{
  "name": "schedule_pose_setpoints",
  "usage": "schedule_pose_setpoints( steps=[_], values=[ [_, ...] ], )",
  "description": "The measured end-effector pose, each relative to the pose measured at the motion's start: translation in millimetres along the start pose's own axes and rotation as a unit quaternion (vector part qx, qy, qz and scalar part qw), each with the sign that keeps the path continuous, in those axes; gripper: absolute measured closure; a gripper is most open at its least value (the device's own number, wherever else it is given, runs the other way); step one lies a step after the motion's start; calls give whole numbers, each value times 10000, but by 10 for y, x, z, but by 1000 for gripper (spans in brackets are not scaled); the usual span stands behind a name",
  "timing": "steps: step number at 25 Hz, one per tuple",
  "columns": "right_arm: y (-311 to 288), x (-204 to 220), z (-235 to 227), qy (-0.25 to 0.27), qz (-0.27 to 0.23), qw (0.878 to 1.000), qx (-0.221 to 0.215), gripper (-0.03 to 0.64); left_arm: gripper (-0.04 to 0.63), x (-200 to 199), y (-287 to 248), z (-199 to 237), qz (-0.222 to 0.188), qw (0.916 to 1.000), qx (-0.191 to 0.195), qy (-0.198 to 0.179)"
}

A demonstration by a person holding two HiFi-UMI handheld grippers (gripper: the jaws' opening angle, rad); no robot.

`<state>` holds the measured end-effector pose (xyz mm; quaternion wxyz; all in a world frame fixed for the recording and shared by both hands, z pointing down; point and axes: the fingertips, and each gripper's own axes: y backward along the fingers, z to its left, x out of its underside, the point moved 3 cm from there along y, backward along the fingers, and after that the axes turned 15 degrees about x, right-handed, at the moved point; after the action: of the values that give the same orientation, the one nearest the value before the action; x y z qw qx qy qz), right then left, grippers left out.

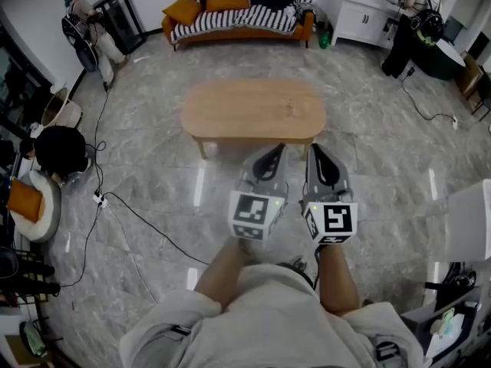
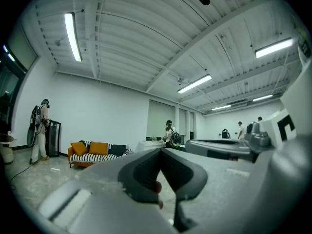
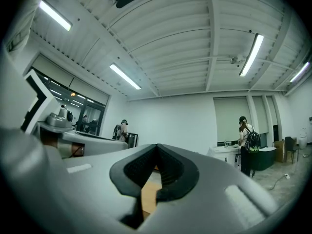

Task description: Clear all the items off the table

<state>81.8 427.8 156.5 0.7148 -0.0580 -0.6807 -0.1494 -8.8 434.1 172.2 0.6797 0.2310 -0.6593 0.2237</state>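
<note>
The grey marbled tile floor [image 1: 383,159] took up most of what I saw from the head view. A black cable [image 1: 146,221] trailed across its left side. At the far wall stood the orange sofa with its striped black-and-white throw and orange cushions [image 1: 230,14]. It faced into the room, and the table sat in front of it as a coffee table would.

The task's thing, the low oval table of pale wood [image 1: 253,110], stood alone on open floor between the sofa and me, a little ahead of my gripper tips. Its top was smooth and light tan with rounded ends, and I could make out no items on it. One faint speck right of centre was too small to name. I judged the clearing done or very nearly so.

I held my left gripper [image 1: 276,150] and my right gripper [image 1: 313,150] side by side and close together, near my waist, pointing forward toward the table. Both were tipped upward, so each gripper view saw mostly ceiling and strip lights. I took this for a resting posture, with nothing to reach for. The left gripper's dark ridged pads met at their tips with nothing between them. The right gripper's pads were likewise together and empty, with a sliver of the tan tabletop showing below them.
</note>
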Motion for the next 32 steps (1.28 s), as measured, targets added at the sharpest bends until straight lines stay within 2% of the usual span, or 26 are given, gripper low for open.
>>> schedule_pose_setpoints(
  steps=[8,15,24,28,32],
  values=[
    [-109,83,358,-55,33,9999,86,611,574,86,219,362,43,9999,85,107],
    [-312,273,279,-98,293,9995,-17,611,574,265,66,553,71,9990,15,439],
    [-1328,548,-114,-292,420,9983,-279,611,574,444,-673,1146,320,9972,-350,577],
    [-1878,541,-308,-342,387,9976,-467,611,574,414,-1156,1426,365,9966,-424,605],
    [-2344,670,-612,-387,504,9970,-445,611,574,474,-1647,1606,536,9958,-425,612]
  ],
)
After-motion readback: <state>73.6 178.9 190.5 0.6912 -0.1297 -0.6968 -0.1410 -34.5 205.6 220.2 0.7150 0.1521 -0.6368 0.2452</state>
